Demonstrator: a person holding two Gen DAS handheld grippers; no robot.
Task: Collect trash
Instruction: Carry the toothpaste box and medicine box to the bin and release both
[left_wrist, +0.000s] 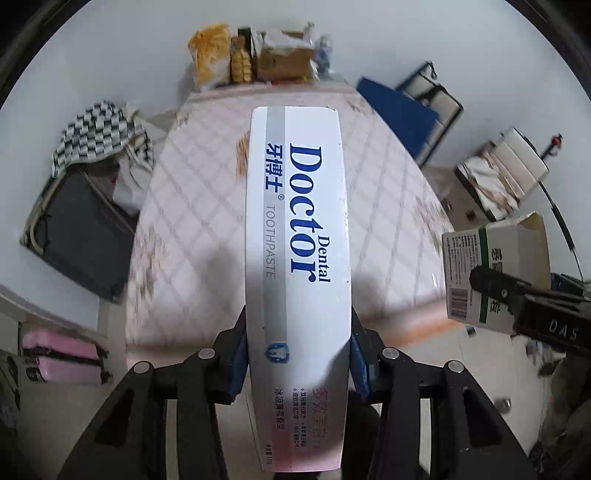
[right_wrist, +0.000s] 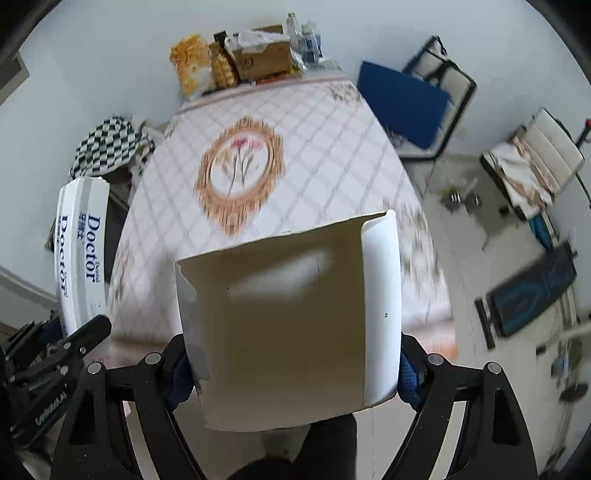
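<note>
My left gripper (left_wrist: 297, 363) is shut on a long white toothpaste box (left_wrist: 297, 236) marked "Doctor Dental", held above the table's near edge and pointing away from me. The same box shows at the left of the right wrist view (right_wrist: 81, 254). My right gripper (right_wrist: 295, 373) is shut on an opened cardboard carton (right_wrist: 280, 332), its brown inside facing the camera. In the left wrist view this carton (left_wrist: 495, 277) shows white with green print at the right, with a right gripper finger (left_wrist: 524, 295) across it.
A table with a pink quilted cloth (right_wrist: 332, 155) lies ahead, with snack bags and a cardboard box (right_wrist: 258, 59) at its far edge. Chairs (right_wrist: 436, 99) stand to the right, a checkered bag (right_wrist: 107, 147) to the left, a pink suitcase (left_wrist: 62, 356) on the floor.
</note>
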